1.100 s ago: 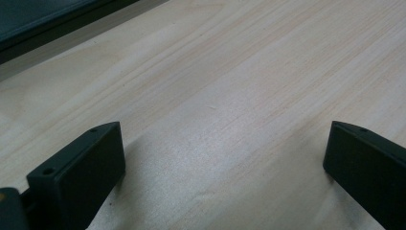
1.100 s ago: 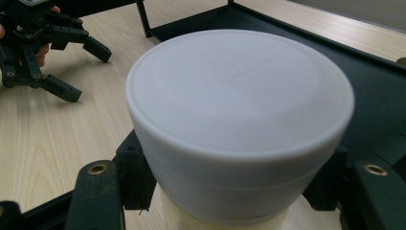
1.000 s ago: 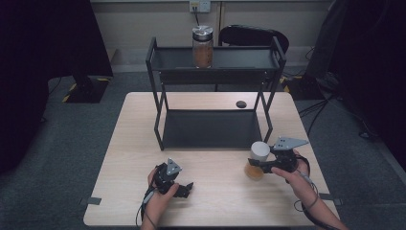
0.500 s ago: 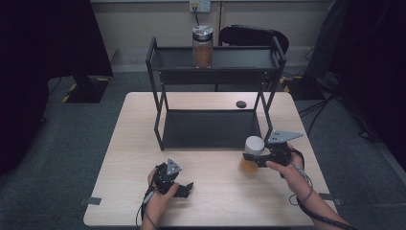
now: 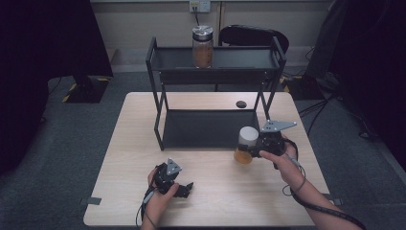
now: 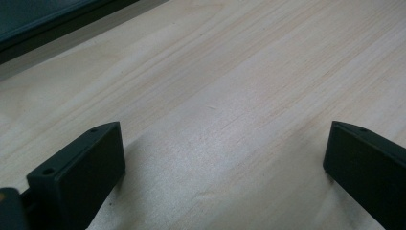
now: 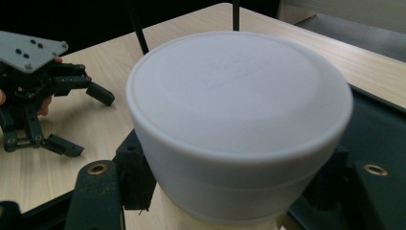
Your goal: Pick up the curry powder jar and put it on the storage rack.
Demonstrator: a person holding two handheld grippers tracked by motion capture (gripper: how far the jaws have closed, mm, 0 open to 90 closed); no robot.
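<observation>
The right gripper [image 5: 253, 146] has its black fingers [image 7: 131, 170] clenched on a white-lidded jar [image 5: 246, 145], one on each side just beneath the lid. The lid [image 7: 239, 115] is smooth matte white plastic, round with a rolled rim, and carries faint embossed lettering on top that cannot be read. Below it the jar's body glows amber. The jar is held just off the front right corner of the black metal rack [image 5: 213, 79], above the table [image 5: 124, 158]. A grey three-cornered plate rides on the gripper, and a cable loops back along the person's right forearm.

The left gripper [image 5: 178, 184] rests low on the table, well in front of the rack's left leg, its fingers [image 6: 79, 172] released and spread wide over bare wood. These fingers are blocky, flat-faced and matte black, with small screw holes near their tips.

The table is pale wood with a fine straight grain, square-edged, and open across its whole front half between the two hands. The rack is a two-tier frame of thin square tubing with a dark flat base tray and an upper shelf. On that shelf, left of centre, stands a glass jar [image 5: 203, 46] with a metal lid and brown contents. A small dark round object [image 5: 241, 104] lies on the table behind the rack's right side.
</observation>
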